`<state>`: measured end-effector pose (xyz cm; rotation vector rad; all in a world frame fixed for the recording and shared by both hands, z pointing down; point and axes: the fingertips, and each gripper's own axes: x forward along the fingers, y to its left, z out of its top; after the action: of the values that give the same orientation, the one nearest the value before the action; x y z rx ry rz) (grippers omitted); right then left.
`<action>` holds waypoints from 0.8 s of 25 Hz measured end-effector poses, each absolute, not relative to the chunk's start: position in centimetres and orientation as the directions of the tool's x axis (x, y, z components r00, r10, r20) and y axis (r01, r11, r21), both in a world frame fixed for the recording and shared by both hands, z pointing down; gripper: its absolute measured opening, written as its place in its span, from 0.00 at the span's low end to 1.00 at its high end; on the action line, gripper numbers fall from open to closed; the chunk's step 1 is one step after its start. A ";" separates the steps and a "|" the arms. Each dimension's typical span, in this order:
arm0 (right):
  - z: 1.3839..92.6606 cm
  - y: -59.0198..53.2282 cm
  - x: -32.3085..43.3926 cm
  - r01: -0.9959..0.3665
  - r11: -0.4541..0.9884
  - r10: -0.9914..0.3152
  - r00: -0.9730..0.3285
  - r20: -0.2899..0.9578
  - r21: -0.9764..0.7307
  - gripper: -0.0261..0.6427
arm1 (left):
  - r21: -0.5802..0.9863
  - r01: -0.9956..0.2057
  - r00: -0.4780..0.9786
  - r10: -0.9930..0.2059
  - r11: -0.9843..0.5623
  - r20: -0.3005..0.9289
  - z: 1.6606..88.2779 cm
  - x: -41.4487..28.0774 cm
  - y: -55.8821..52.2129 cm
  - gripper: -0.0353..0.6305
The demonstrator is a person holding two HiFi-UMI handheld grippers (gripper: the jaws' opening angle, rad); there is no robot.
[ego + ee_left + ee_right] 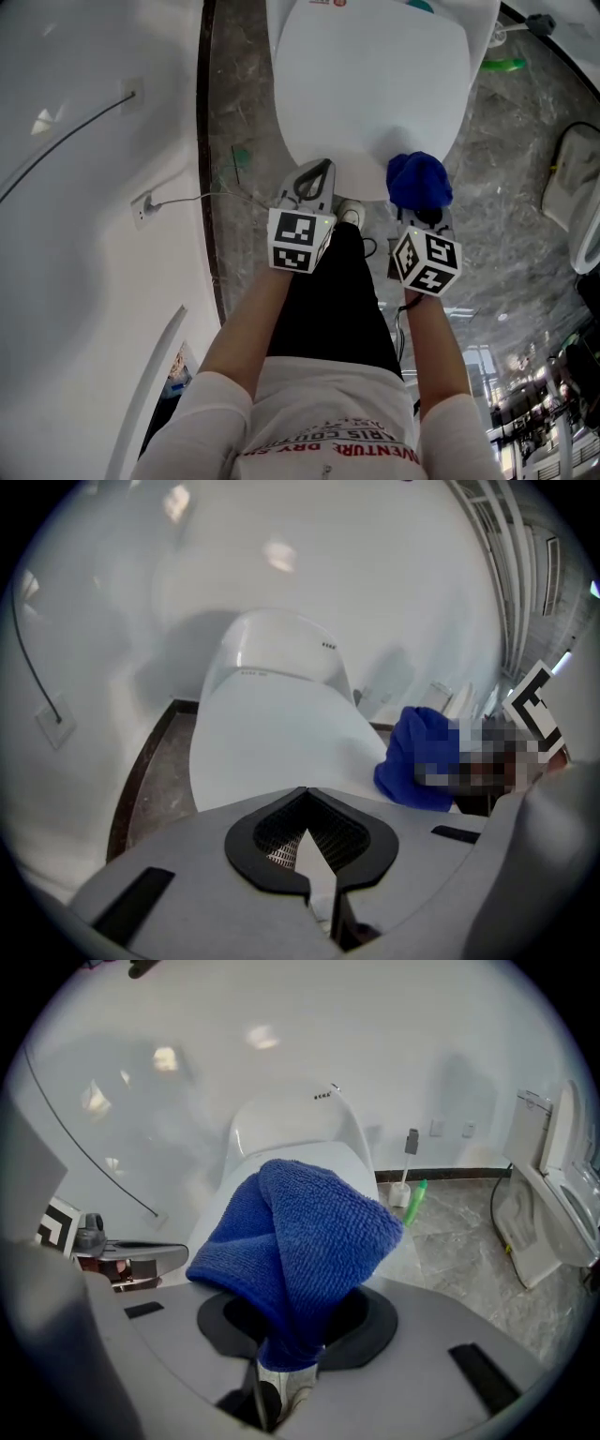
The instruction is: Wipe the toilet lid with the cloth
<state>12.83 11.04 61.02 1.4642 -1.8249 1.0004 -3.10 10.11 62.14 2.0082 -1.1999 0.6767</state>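
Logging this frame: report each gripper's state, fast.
Left gripper: closed, holding nothing.
Right gripper: closed on the blue cloth.

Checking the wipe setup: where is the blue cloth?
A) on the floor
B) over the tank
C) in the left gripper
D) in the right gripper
D: the blue cloth is pinched in the right gripper; the left gripper is shut on nothing.

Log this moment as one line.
right gripper: shut on blue cloth, over lid's near edge | left gripper: shut, empty | toilet lid: closed
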 end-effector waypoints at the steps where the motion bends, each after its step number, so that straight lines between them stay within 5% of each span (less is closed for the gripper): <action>1: 60.0 10.2 12.5 -0.972 0.124 -0.538 -0.233 0.810 -0.197 0.17 | 0.297 -0.894 0.442 -0.560 -0.335 0.701 60.8 -3.4 9.1 0.06; 11: 53.2 -2.3 2.1 -0.900 0.291 -0.538 -0.435 0.722 -0.325 0.17 | 0.255 -0.923 0.384 -0.720 -0.288 0.578 50.7 -11.0 0.1 0.06; 20: 56.0 -11.8 -6.4 -0.803 0.387 -0.464 -0.595 0.657 -0.454 0.17 | 0.271 -0.956 0.266 -0.722 -0.112 0.639 53.8 -15.7 -2.3 0.06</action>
<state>-6.39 -11.85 55.96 1.0905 -2.2255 1.0768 -15.65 -2.30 53.75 1.8948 -1.5160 0.4647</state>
